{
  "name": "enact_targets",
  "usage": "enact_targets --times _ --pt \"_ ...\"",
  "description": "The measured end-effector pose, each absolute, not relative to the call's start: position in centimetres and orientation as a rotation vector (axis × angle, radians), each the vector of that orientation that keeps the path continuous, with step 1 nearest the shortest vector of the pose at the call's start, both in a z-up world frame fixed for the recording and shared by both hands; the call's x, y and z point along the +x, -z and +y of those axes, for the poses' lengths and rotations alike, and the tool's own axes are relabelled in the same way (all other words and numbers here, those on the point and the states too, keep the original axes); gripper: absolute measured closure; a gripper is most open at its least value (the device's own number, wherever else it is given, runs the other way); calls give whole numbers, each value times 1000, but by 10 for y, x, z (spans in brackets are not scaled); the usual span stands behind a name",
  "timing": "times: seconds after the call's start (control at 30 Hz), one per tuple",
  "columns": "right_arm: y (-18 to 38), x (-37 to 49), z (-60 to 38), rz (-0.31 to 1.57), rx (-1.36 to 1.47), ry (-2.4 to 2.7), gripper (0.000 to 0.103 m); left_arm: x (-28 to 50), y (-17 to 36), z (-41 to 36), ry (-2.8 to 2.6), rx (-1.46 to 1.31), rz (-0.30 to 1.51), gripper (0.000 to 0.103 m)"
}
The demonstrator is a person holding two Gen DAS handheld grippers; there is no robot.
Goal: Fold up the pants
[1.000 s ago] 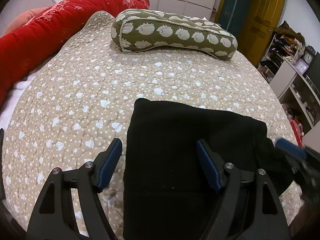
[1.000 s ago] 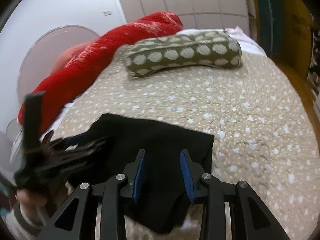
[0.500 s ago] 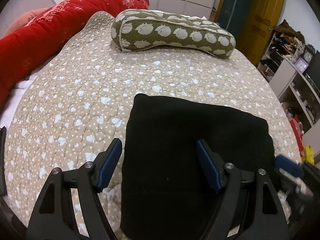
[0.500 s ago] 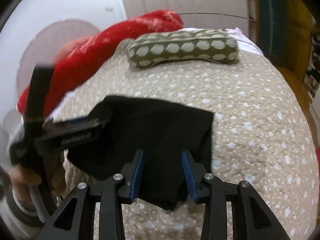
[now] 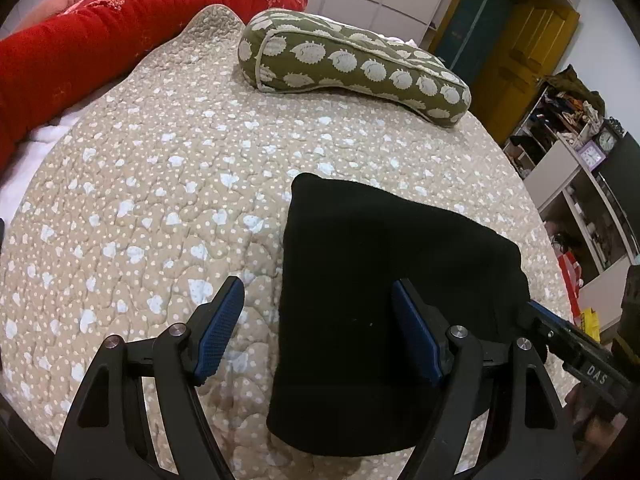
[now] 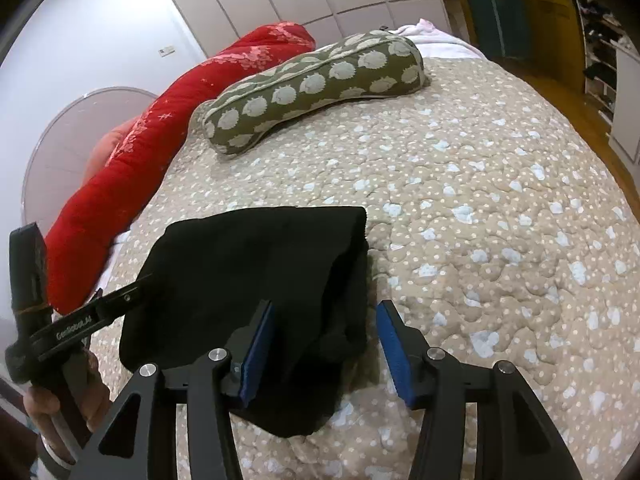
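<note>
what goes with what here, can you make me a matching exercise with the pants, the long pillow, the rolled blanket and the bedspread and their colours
Things:
1. pants
2. long pillow
3. rolled blanket
4. bedspread

Colours:
A. red with pale flecks
B. beige with pale hearts and dots
C. black
D. olive green with pale hedgehog shapes

Pairs: 1-C, 2-D, 3-A, 4-B

Bed [image 5: 168,184] was covered by a beige quilted spread printed with pale hearts and dots. Folded black pants [image 5: 384,280] lay flat on it, lower centre-right of the left wrist frame and lower centre-left of the right wrist frame [image 6: 256,276]. Olive bolster pillow [image 5: 352,68] with a white hedgehog print lay across the far end, upper centre. Red padded quilt [image 5: 120,24], rolled lengthwise, ran along the upper left edge, its end just beside the pillow; whether they touched could not be told.
</note>
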State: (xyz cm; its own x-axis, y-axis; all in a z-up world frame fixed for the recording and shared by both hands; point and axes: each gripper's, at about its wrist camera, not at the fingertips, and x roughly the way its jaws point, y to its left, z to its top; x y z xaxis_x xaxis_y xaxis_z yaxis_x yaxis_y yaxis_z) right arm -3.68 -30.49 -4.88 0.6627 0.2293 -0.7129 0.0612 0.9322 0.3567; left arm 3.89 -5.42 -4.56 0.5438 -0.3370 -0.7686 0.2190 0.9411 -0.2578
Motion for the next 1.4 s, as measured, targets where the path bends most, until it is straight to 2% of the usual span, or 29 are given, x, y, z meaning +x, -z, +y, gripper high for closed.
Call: enact_targets --times 0.13,0.33,0.63,0.8,0.83,0.9,0.93,0.97,1.0,1.1,1.4 --pt "54 -32 -311 854 396 -90 46 39 49 -48 358 -176 948 26" --pt "74 -21 -317 875 529 -180 42 43 54 -33 402 -270 968 26" --pt "85 -8 -308 872 563 -245 34 42 61 -30 491 -329 963 26" --pt "85 -6 -296 842 520 -239 29 49 76 -33 486 -379 1005 18" --pt "86 -7 -296 836 521 -240 31 48 77 -37 489 -372 1002 18" --pt "86 -9 -295 818 517 -249 44 46 78 -45 505 -342 995 19" --pt "85 -9 -294 810 517 -253 48 45 78 -49 528 -327 997 31" --pt "81 -12 -294 794 505 -247 56 43 77 -55 559 -316 1004 36" --pt "77 -13 -293 786 494 -247 59 42 74 -57 555 -302 1000 37" --pt "61 -11 -290 765 471 -264 63 43 60 -64 573 -256 977 48" --pt "21 48 -290 684 434 -291 64 86 25 -69 525 -211 889 48"
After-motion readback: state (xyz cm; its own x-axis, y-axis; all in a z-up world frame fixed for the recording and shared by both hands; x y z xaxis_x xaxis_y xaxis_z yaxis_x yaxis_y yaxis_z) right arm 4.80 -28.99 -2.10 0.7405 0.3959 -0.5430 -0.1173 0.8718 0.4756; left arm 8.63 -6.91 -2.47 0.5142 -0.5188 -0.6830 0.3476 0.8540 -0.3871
